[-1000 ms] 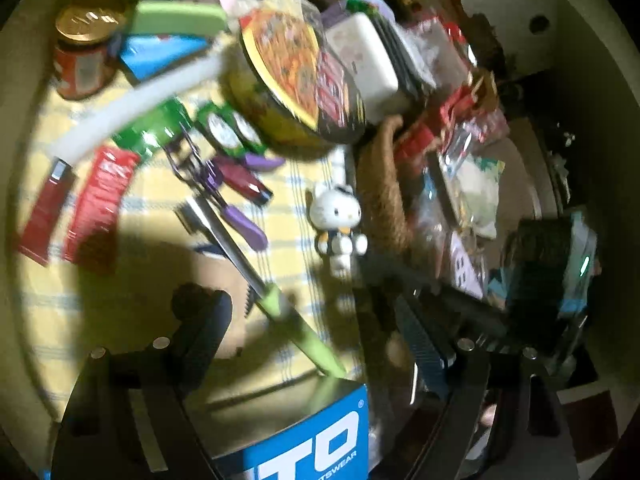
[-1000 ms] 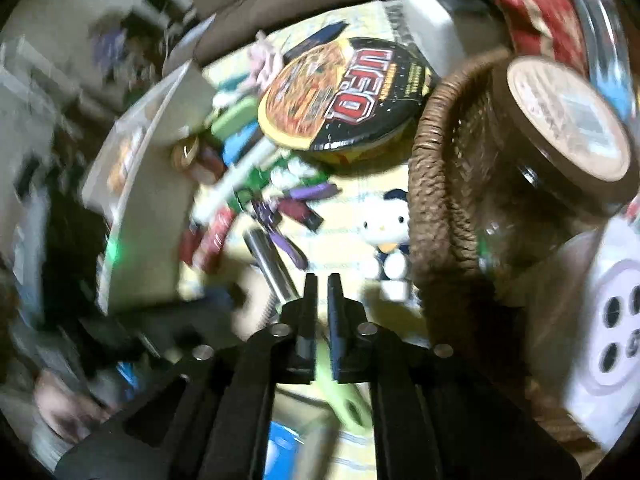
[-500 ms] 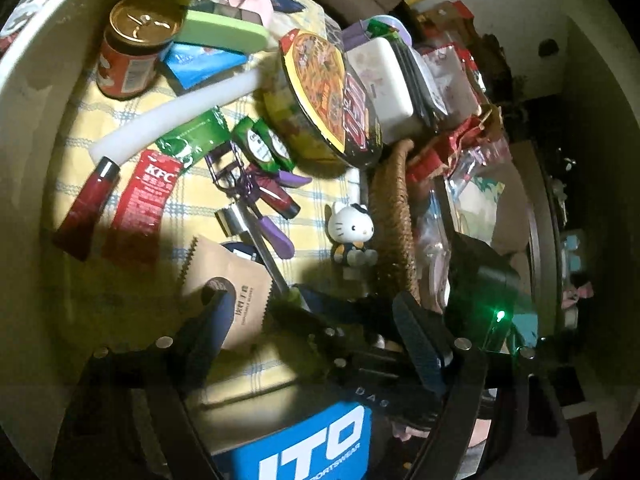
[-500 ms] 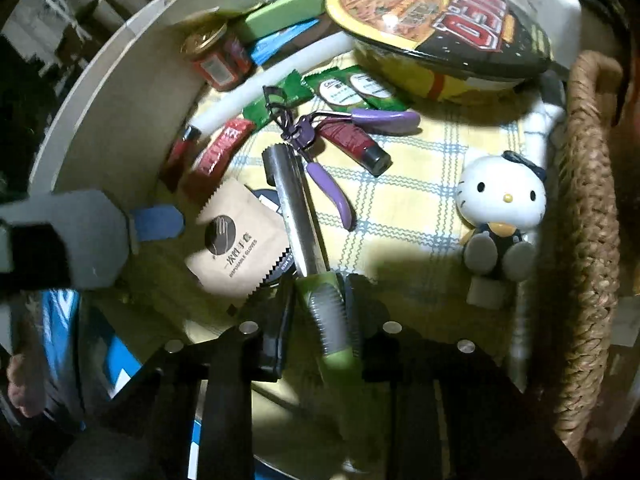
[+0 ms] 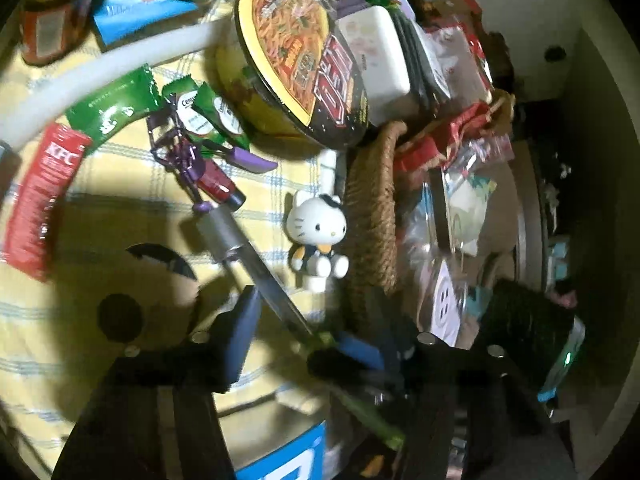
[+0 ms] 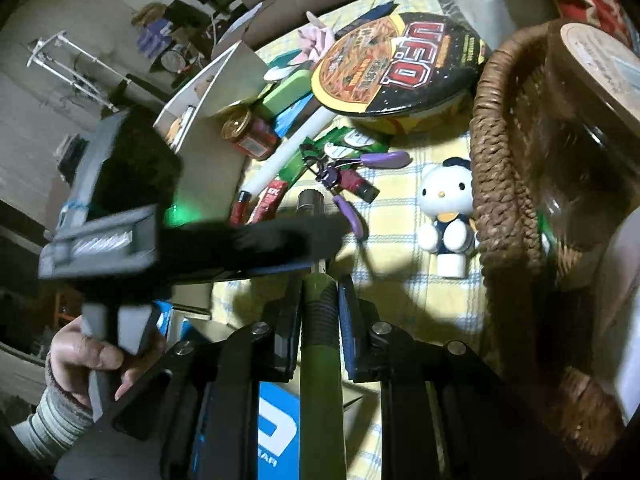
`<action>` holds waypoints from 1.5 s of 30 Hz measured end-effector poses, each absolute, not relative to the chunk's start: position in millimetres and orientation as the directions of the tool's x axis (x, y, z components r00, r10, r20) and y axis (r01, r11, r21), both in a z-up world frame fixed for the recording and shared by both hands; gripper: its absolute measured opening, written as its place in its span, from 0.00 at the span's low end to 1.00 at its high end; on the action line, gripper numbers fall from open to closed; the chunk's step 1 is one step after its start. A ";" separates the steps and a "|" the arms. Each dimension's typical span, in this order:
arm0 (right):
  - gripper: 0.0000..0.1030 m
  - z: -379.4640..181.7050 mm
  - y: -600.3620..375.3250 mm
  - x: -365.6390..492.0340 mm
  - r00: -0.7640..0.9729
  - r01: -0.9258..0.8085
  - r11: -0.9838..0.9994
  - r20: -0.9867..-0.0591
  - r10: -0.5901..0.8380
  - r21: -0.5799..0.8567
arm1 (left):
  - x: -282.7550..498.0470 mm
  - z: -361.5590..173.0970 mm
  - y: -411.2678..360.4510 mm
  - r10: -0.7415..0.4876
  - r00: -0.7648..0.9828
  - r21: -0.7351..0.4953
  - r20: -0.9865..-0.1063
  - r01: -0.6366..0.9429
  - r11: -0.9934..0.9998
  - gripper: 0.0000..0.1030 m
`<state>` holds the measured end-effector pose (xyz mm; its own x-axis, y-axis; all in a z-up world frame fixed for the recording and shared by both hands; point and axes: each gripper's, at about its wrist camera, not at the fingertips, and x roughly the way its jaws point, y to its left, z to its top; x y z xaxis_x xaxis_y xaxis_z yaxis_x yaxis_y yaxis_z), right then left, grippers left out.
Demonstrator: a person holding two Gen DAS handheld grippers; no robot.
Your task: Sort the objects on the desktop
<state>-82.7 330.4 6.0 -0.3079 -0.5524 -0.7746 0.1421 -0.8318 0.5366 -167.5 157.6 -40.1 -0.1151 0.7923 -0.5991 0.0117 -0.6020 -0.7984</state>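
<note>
My right gripper (image 6: 319, 286) is shut on the green handle of a long metal tool (image 6: 322, 344), lifted off the checked cloth; its grey metal shaft (image 5: 256, 264) runs between the fingers of my left gripper (image 5: 304, 332), which is open and empty around it. The left gripper's body (image 6: 120, 208) crosses the right wrist view in front of the tool's metal end (image 6: 310, 200). A white cat figurine (image 5: 318, 232) sits beside a wicker basket (image 5: 372, 208); it also shows in the right wrist view (image 6: 446, 204).
On the cloth: noodle bowl (image 5: 300, 68), purple eyelash curler (image 5: 180, 156), dark red lipstick (image 5: 218, 186), green sachets (image 5: 208, 112), red KFC packet (image 5: 40, 196), white tube (image 5: 100, 72), red jar (image 6: 250, 134), brown paper packet (image 5: 132, 312). A glass jar (image 6: 592, 92) stands in the basket.
My right gripper closed on the green handle and lifted the tool off the cloth. My left gripper moved in so its open fingers straddle the tool's shaft.
</note>
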 end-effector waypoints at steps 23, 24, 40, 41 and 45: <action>0.15 192.5 219.8 -51.6 -0.474 0.436 -0.806 -0.659 -0.584 0.401 | -132.1 147.1 48.2 0.887 -0.268 -0.886 -0.375 -0.177 -0.428 0.17; 0.15 199.2 203.7 -54.0 -0.460 0.464 -0.795 -0.660 -0.594 0.392 | -130.2 151.4 33.4 0.887 -0.278 -0.888 -0.368 -0.177 -0.424 0.17; 0.15 116.7 -95.6 -91.0 -0.214 0.879 -0.477 -0.889 -0.404 0.006 | -80.5 27.5 -226.3 0.730 -0.662 -0.983 -0.172 0.061 -0.176 0.24; 0.15 109.8 -100.3 -89.7 -0.216 0.892 -0.451 -0.896 -0.389 -0.019 | -78.5 19.9 -227.2 0.718 -0.677 -0.985 -0.162 0.063 -0.163 0.24; 0.15 88.5 -108.3 -89.6 -0.194 0.926 -0.373 -0.925 -0.327 -0.062 | -71.5 -5.9 -223.2 0.679 -0.726 -0.994 -0.107 0.055 -0.099 0.30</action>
